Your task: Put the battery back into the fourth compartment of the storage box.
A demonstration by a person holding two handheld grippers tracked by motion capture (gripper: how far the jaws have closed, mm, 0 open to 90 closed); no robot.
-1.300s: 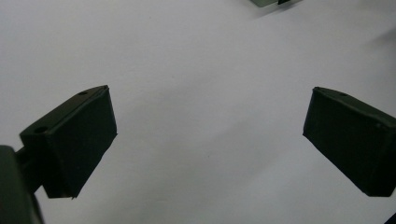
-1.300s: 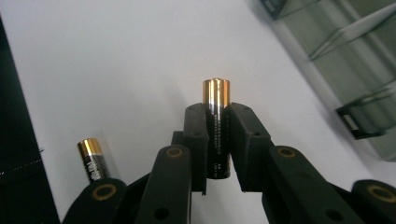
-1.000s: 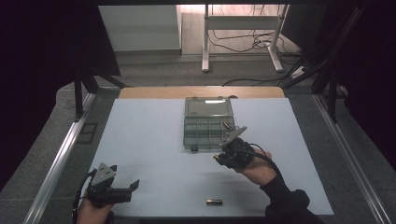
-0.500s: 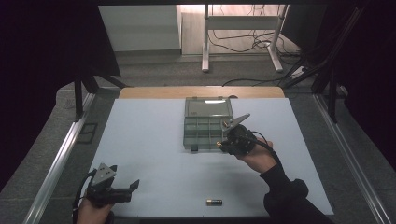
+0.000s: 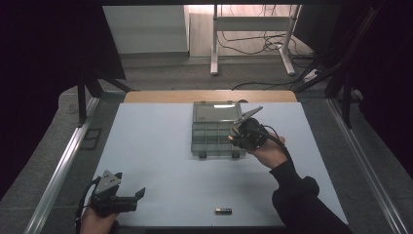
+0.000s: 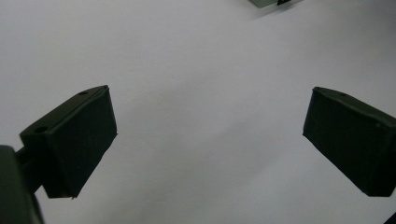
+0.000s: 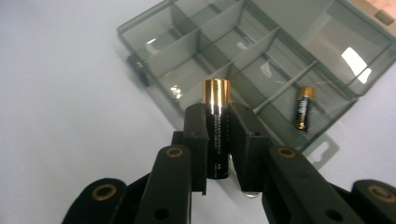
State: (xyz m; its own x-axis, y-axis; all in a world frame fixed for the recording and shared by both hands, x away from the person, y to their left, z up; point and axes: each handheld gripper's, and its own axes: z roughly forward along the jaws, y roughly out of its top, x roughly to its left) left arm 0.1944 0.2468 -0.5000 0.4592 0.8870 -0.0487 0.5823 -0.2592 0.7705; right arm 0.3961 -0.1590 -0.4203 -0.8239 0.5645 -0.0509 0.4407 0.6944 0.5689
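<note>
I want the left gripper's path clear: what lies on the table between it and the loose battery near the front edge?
Nothing: in the high view, bare pale table separates the open left gripper from the small black-and-gold battery.

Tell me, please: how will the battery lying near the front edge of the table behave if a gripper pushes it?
The battery is a smooth cylinder lying on its side on the flat table, so it will probably roll if pushed from the side. It looks rigid and should not bend. Its glossy casing may slip between the pads.

The right gripper (image 5: 234, 132) carried its battery (image 7: 216, 135) over the organizer box (image 5: 204, 146).
</note>
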